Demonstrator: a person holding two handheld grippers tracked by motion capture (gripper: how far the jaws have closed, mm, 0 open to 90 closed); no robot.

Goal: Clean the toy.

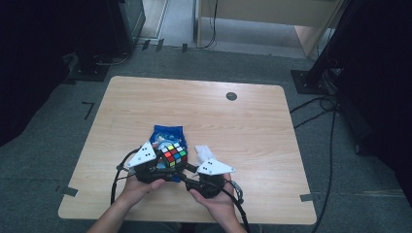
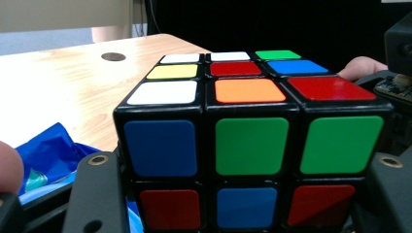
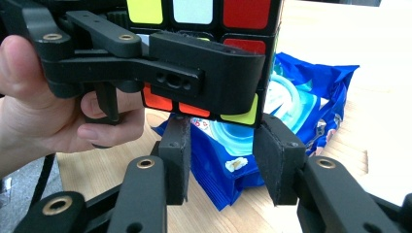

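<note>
Your left claw (image 1: 163,162) is clenched on the puzzle cube (image 1: 174,155), one black jaw pressed against each side of it; in the left gripper view the cube (image 2: 252,141) stands between the jaws with its white, orange and red top row facing you. The cube is held above the near middle of the desk (image 1: 243,126), over the blue snack bag (image 1: 167,133) that lies flat on the wood. Your right claw (image 3: 221,165) is parted, its two padded jaws set just under the cube's lower edge with the bag (image 3: 291,102) visible between them; whether the pads touch the cube cannot be told. In the right gripper view your left hand (image 3: 43,111) grips its handle beside the cube. A white object (image 1: 203,151) lies just right of the cube on the desk.
</note>
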